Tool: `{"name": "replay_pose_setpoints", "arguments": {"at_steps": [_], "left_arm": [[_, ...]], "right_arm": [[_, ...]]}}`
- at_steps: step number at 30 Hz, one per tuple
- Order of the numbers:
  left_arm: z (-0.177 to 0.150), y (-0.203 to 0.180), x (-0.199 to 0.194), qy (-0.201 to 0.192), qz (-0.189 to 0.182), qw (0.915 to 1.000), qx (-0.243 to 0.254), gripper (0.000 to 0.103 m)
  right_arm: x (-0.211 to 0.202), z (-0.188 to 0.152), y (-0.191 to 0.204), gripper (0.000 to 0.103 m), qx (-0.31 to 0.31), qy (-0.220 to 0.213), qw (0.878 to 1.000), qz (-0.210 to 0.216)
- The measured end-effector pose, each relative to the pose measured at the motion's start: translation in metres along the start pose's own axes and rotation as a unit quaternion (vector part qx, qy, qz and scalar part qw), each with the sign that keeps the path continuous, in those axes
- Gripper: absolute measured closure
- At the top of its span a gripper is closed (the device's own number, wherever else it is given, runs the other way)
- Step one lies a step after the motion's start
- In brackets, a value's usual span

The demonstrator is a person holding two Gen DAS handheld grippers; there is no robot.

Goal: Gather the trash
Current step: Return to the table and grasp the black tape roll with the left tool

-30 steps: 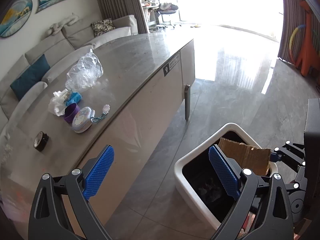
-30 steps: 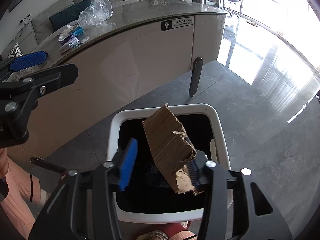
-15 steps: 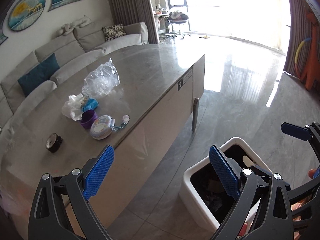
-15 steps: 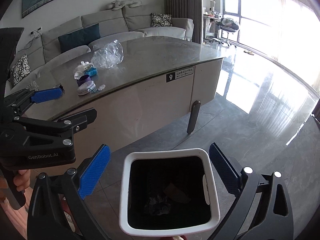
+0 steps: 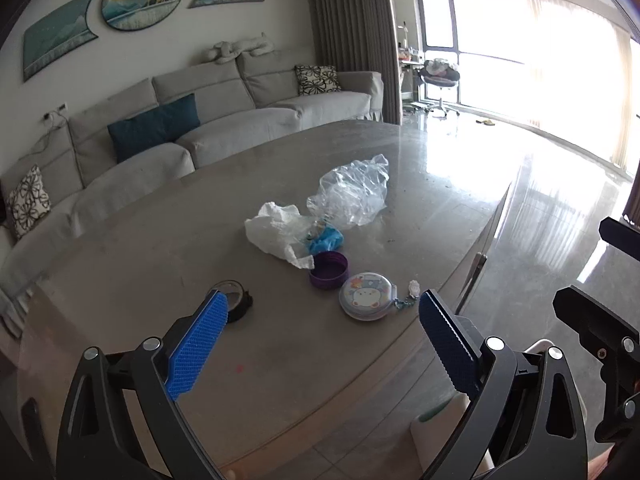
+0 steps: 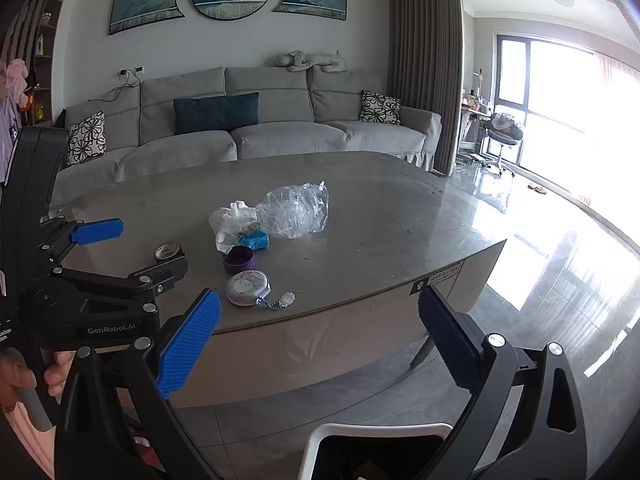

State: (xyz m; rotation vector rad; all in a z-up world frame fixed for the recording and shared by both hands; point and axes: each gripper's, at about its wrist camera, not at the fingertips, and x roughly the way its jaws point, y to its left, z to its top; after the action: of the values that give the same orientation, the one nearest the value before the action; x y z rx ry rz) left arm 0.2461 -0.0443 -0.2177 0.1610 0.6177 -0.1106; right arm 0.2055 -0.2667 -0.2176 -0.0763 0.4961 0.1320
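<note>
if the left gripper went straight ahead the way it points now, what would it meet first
Probably the purple cap or the round cartoon case on the table, both roughly centred ahead of the open left gripper; depth is unclear.

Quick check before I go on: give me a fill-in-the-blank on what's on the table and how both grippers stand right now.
1. The purple cap lies between the white tissue and the round ____ with a bear print.
2. The left gripper is ____, with nothing between its pads.
3. The right gripper holds ____.
4. The clear bag sits on the ____.

Missing: tin; open; nothing; table
</note>
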Motion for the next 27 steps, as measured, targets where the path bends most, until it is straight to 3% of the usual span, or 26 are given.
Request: {"name": "replay_pose_setpoints", "arguments": {"at_steps": [12, 17, 27], "left_arm": [[0.006, 0.079, 0.048, 0.002, 0.044, 0.9990, 0.000, 0.006], [0.007, 0.102, 0.076, 0.023, 0.030, 0.9992, -0.007, 0.006], [-0.001, 0.112, 0.130, 0.075, 0.011, 0.9971, -0.006, 0.006]], "right_arm": [[0.082, 0.042, 0.065, 0.005, -0.025, 0.000, 0.999, 0.047], [0.112, 0.050, 0.081, 0.005, -0.030, 0.011, 0.998, 0.056], [0.157, 0.038, 0.098, 0.005, -0.041, 0.046, 0.996, 0.067]]}}
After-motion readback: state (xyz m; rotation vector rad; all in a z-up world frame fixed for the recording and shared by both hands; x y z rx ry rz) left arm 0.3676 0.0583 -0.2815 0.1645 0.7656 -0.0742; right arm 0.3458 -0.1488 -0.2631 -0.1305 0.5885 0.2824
